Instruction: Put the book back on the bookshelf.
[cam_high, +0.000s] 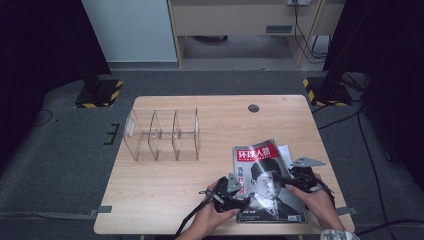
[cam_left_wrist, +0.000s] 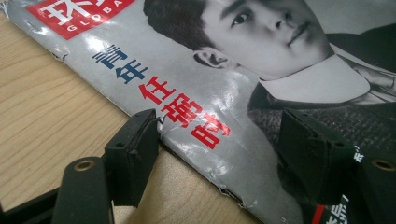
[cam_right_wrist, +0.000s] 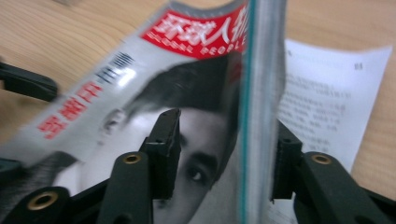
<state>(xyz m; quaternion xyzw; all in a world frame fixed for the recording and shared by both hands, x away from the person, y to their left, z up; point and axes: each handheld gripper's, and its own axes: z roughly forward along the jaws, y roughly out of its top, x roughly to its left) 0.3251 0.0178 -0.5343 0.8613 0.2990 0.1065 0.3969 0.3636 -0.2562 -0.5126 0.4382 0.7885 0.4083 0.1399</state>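
High view: one wooden table (cam_high: 165, 187), one magazine (cam_high: 267, 182) at about 5 o'clock on it, cover up. One clear divider rack (cam_high: 162, 135) with three slots at roughly 10 o'clock, well apart from the magazine. One white printed sheet (cam_right_wrist: 327, 102) under the magazine's 3 o'clock edge. Two grippers: left gripper (cam_left_wrist: 215, 154) at the magazine's 9 o'clock edge, jaws parted, one over the cover, one on the wood beside the spine, pinching nothing. Right gripper (cam_right_wrist: 224, 154) at 3 o'clock, jaws straddling the raised page edge, gap visible, not pressing.
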